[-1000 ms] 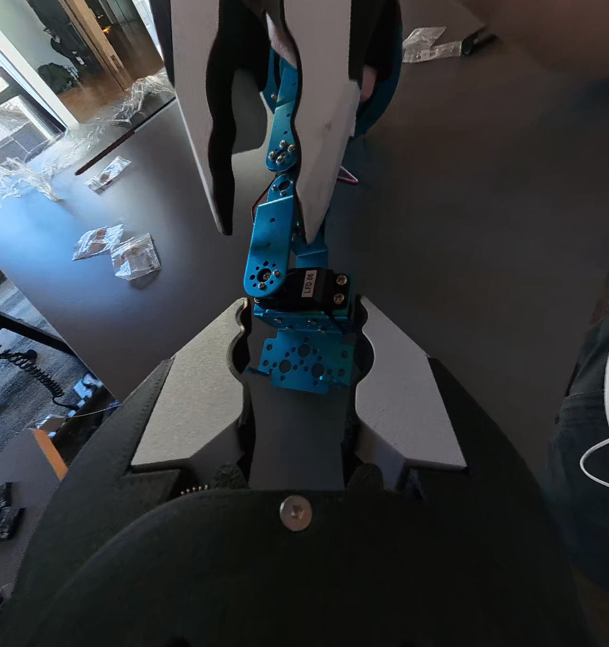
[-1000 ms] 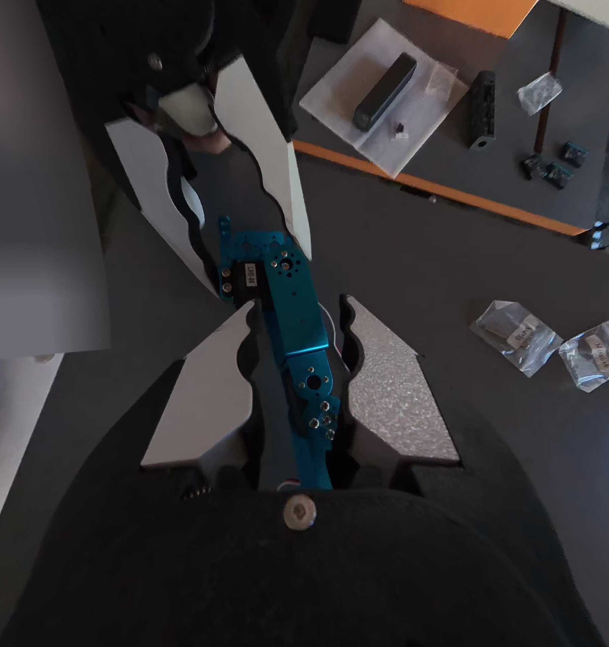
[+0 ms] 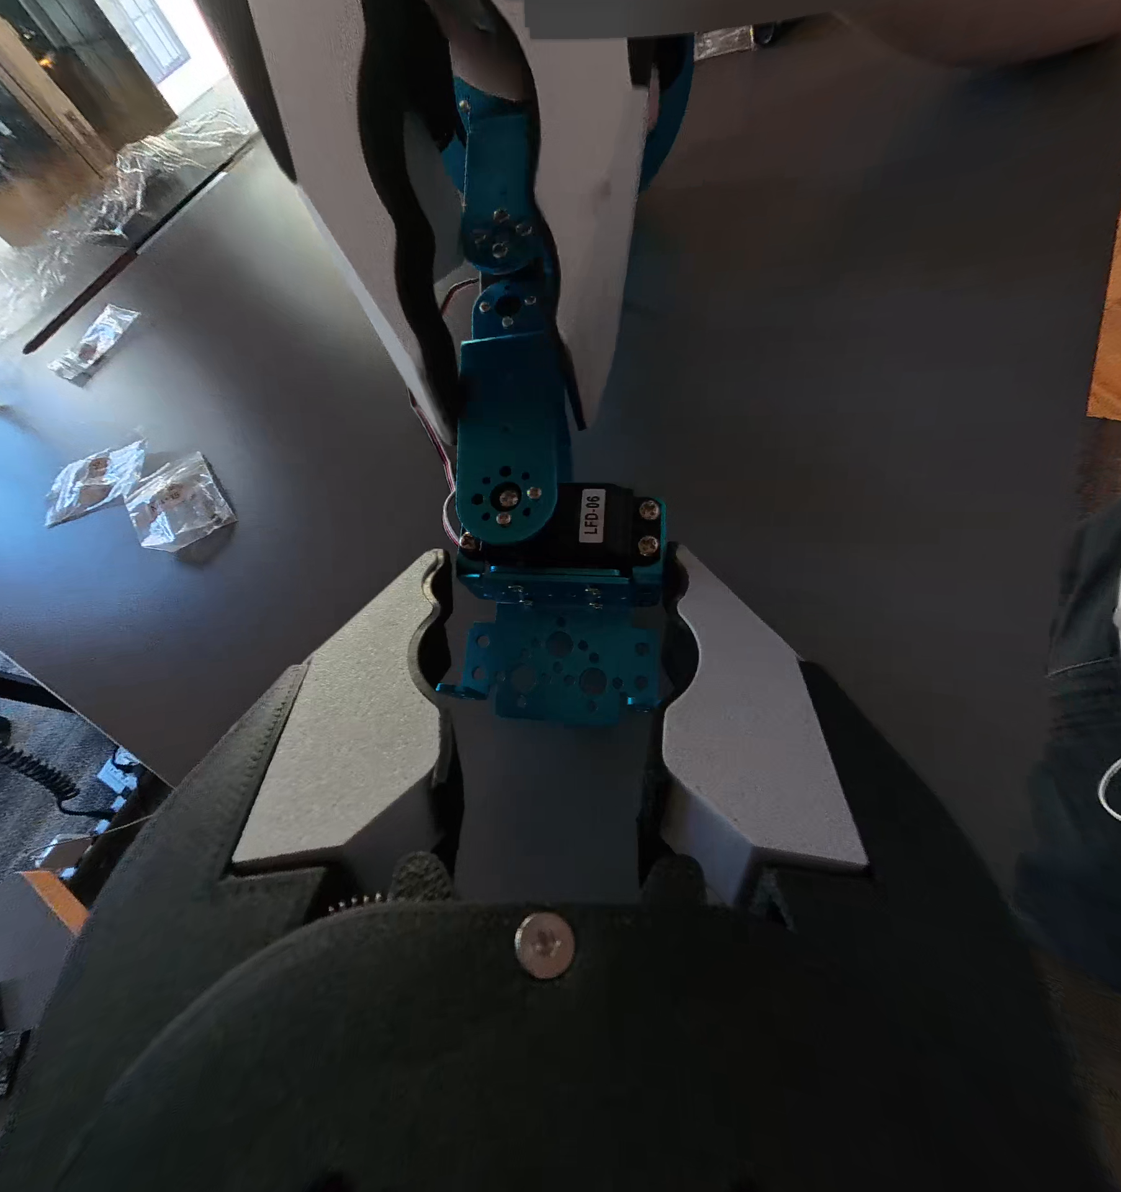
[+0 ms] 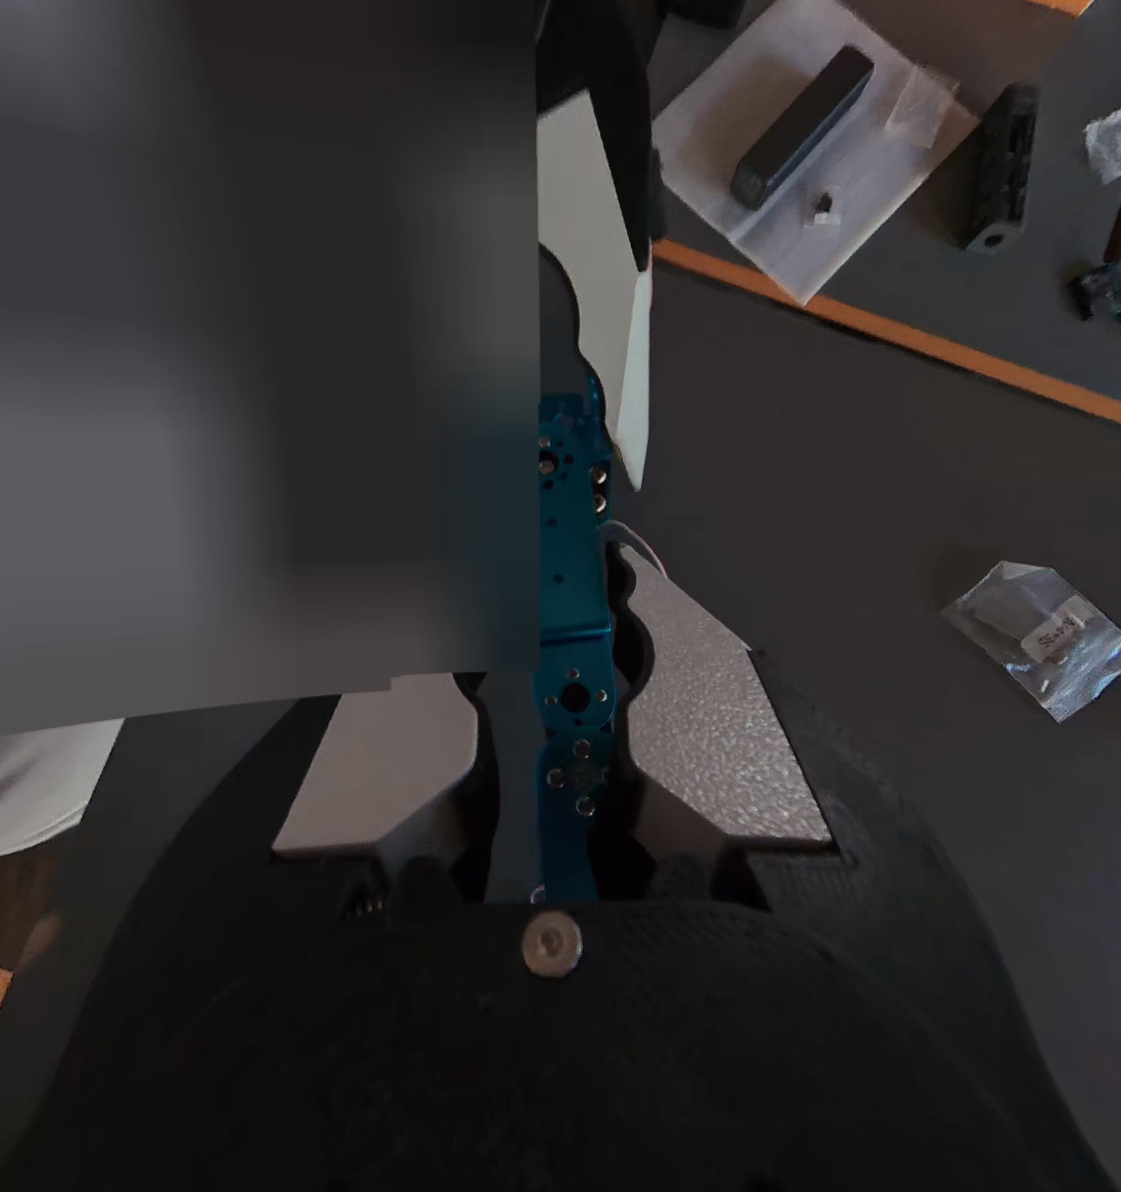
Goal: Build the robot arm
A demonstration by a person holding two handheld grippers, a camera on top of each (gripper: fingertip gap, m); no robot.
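Your left gripper (image 3: 561, 567) pinches the blue servo arm (image 3: 513, 413) at its base bracket, above the dark table (image 3: 835, 322); your right gripper (image 4: 548, 658) clamps its far links. It looks rigid metal but hinged at the joints, so hold the flat brackets, clear of the thin wires.

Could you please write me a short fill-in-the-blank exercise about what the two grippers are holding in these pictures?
1. Both grippers hold one jointed metal arm coloured ____.
2. The left gripper grips the bracket end carrying a black ____.
3. The arm lies between the jaws of the right gripper, above a dark ____.
4. Left of the arm on the table lie clear plastic ____.

Missing words: blue; servo; table; bags
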